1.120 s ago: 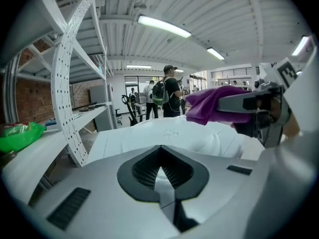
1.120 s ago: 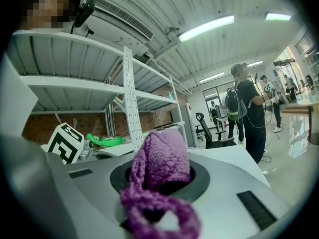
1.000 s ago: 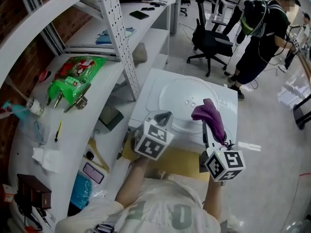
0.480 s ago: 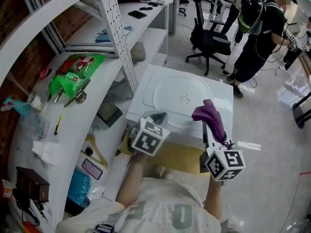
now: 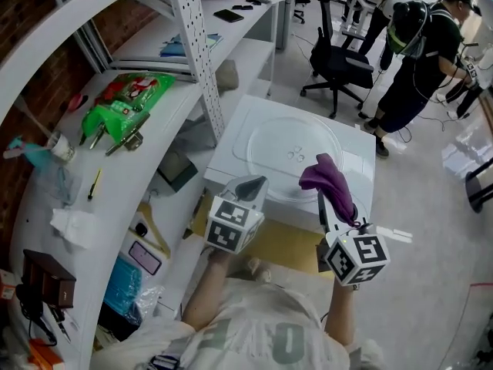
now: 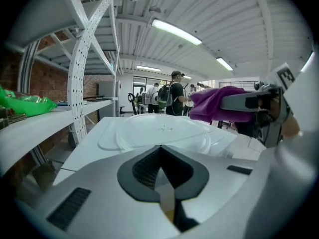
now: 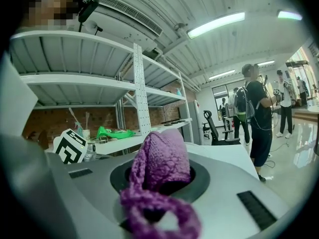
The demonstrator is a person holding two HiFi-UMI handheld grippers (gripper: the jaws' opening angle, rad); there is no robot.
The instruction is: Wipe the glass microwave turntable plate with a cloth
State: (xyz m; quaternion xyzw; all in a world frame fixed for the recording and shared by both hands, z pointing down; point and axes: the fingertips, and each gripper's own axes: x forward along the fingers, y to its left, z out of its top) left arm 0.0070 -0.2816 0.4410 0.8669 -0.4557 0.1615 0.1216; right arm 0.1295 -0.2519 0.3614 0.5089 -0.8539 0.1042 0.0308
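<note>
Purple cloth [image 7: 162, 166] fills the right gripper [image 5: 324, 199], whose jaws are clamped on its bunched end, with the rest folded up past the tips. In the head view the wad sits over the near right rim of the glass turntable plate [image 5: 295, 156]. The left gripper view shows it raised clear of the glass. So the plate lies ahead of and below the cloth, flat on the white counter [image 5: 231, 141], spreading forward and leftward. The left gripper [image 5: 248, 187], jaws pressed together on nothing, hangs by the plate's near left edge. The right one is better placed; lowering it forward should land the cloth.
</note>
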